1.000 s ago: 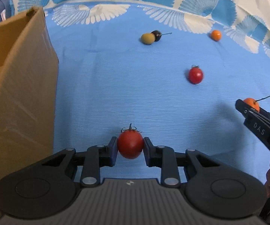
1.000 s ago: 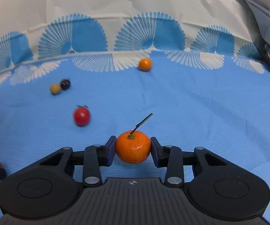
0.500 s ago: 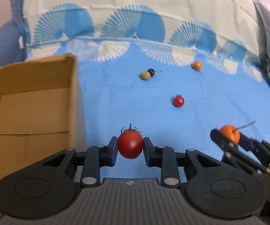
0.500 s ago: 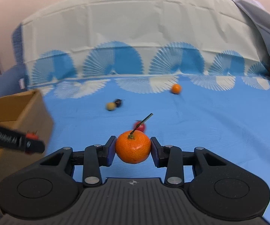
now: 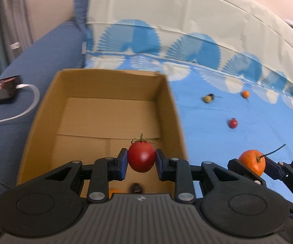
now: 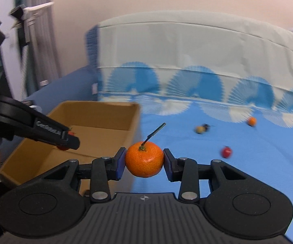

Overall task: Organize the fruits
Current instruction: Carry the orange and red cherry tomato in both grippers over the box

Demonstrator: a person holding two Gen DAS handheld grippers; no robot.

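Tomato (image 5: 141,157) gripped between the pads of the left tongs (image 5: 141,163), held in the air over the open box (image 5: 113,111), above the box's near right part. Calyx and short stem point up. On the box floor, at its near edge, a dark fruit (image 5: 136,187) and a sliver of an orange one (image 5: 114,191) show, mostly hidden by the tongs body.

Tangerine (image 6: 144,158) gripped between the pads of the right tongs (image 6: 144,162), stalk up and tilted right. It hangs over the blue sheet (image 6: 248,162) just outside the box's right wall (image 6: 135,122). In the left view the same tangerine (image 5: 252,161) and right tongs (image 5: 253,165) sit right of the box, apart from it. In the right view the left tongs (image 6: 65,140) reach over the box interior from the left, a bit of red showing at their tip.

Loose fruit on the sheet, well apart from the box, toward the far right: small tomato (image 5: 232,123); olive-yellow fruit (image 5: 207,98) touching a dark one (image 5: 211,96); small orange fruit (image 5: 245,94) farthest out, near the fan-patterned border. All blurred.

Box stands at the sheet's left edge. Left of it, on a dark blue cushion (image 5: 34,65), a phone (image 5: 1,90) with a white cable (image 5: 24,101).
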